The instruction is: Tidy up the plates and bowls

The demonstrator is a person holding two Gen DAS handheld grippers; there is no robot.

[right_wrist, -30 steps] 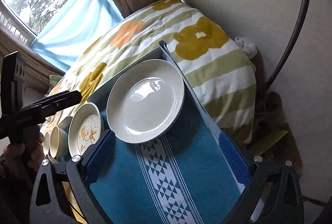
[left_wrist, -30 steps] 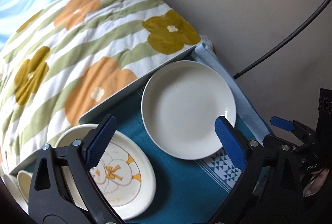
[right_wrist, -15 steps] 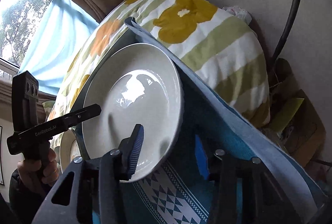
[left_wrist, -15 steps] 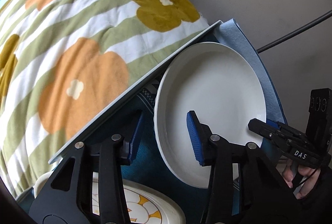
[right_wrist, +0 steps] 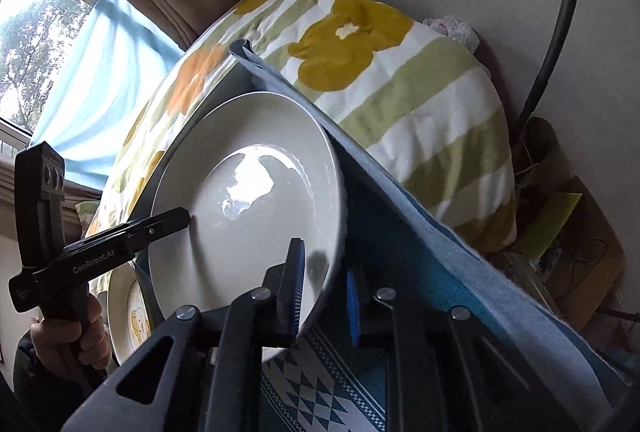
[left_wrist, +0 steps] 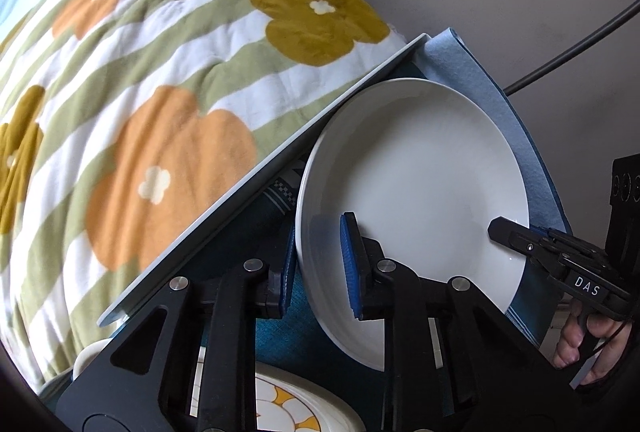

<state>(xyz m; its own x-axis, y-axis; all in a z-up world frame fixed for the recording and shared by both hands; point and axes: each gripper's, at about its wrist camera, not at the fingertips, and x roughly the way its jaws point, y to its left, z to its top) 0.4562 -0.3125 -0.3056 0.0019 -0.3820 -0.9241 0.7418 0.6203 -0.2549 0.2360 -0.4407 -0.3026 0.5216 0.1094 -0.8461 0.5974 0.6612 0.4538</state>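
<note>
Left claw first: we have its blue pads straddling the near-left rim of the white plate, one pad inside the dish, the other under the lip, and it looks clamped down on that rim. Right claw mirrors it on the opposite edge, and its jaws are closing with the plate's rim between them; the inner pad sits on the glazed face, the outer one just outside the wall, so we read it as gripping. Both claws are equally near, one on each side of the same plate, so we judge that the coming move turns on lifting the two sides together and keeping the plate level.

Plate status: it rests on the teal patterned cloth that covers the surface, and it holds nothing.

Just beside it, toward us and to the left, sits the cartoon-print plate, also holding nothing that we can see; that looks like the likely stacking spot, though we cannot be sure. A small bowl rim peeks in at the left wrist view's lower edge, its contents hidden.

Farther back, the flowered blanket bulges behind the surface's edge.
</note>
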